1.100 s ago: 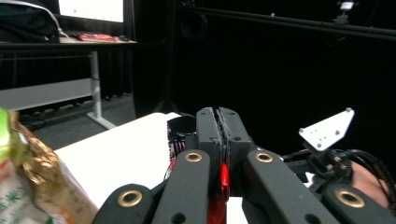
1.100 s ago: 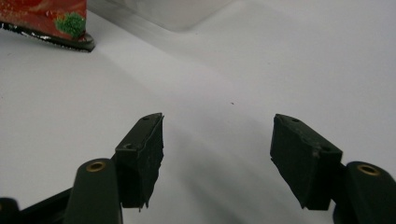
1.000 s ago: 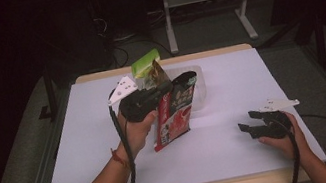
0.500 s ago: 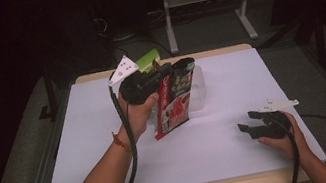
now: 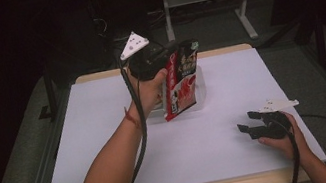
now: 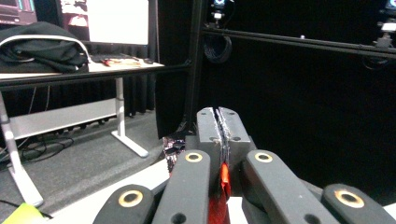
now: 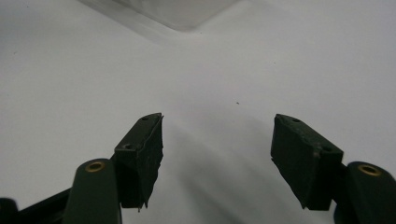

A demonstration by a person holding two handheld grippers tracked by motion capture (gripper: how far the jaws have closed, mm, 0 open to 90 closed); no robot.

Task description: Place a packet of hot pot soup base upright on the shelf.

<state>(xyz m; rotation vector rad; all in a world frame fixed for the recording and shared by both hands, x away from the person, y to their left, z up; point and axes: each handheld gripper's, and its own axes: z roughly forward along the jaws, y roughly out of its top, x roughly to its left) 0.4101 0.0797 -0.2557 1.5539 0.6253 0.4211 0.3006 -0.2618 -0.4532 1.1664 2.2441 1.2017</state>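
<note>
- A red, white and black snack packet hangs above the white table, in front of a clear plastic container. Its printing is too small to read.
- The left gripper has its jaws clamped tight on the packet's upper edge; the left gripper view shows a thin red strip pinched between its pads.
- Compared with a second ago, the packet and left gripper are higher and farther from the person.
- The right gripper rests on the table at the right, jaws apart and empty, where it was before.
</note>
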